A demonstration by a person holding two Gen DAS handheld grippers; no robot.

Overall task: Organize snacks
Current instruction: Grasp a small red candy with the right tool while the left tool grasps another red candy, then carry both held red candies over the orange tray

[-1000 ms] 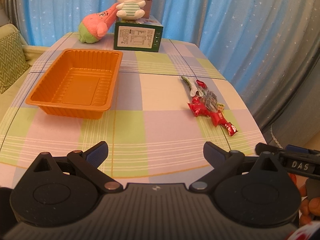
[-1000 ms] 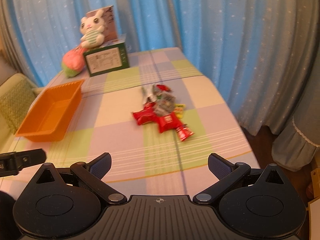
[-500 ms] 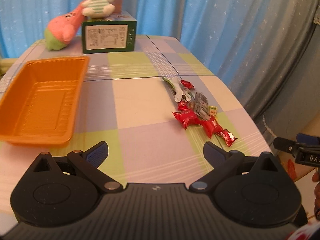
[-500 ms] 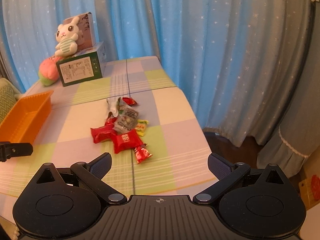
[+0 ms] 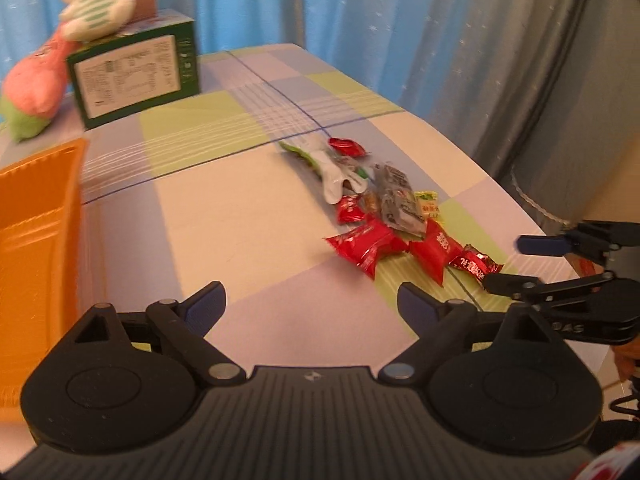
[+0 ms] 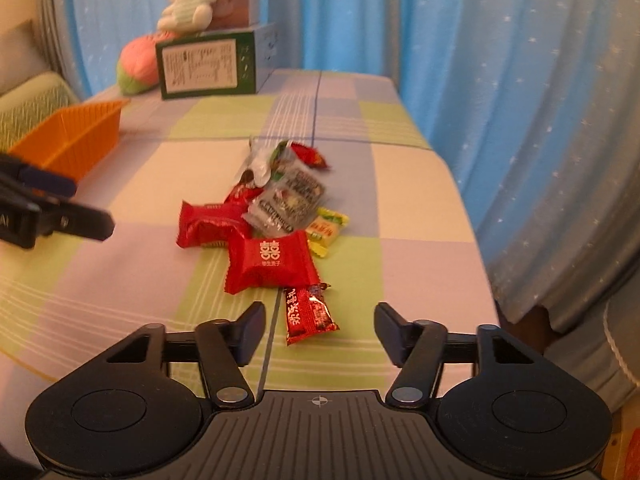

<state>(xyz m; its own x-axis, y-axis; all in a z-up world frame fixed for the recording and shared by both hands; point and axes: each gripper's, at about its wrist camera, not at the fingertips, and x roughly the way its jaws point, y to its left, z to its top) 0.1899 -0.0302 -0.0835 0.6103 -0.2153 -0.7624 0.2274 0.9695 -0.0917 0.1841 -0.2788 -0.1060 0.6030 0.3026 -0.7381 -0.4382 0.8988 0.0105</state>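
Observation:
A pile of wrapped snacks (image 5: 380, 208) lies on the checked tablecloth, right of the orange tray (image 5: 36, 220). In the right wrist view it holds a red square packet (image 6: 272, 260), a second red packet (image 6: 208, 226), a grey packet (image 6: 288, 200) and a small red candy bar (image 6: 308, 314) nearest me. My right gripper (image 6: 320, 320) hangs low over that bar. Its jaws are closing with the bar between them, and the pads do not touch it. My left gripper (image 5: 310, 300) hovers left of the pile, jaws closing slightly on nothing. Each gripper shows in the other's view: right gripper (image 5: 510, 262), left gripper (image 6: 84, 206).
At the back of the table stands a green box (image 6: 208, 64) with a plush bunny (image 6: 192, 4) on top and a pink plush (image 6: 138, 64) beside it. Blue curtains hang behind and to the right. The table edge (image 6: 472, 240) runs close to the pile's right.
Both grippers have come down and closer to the snack pile. The right jaws have narrowed clearly, the left ones slightly. The tray has slid to the left edge of the left wrist view.

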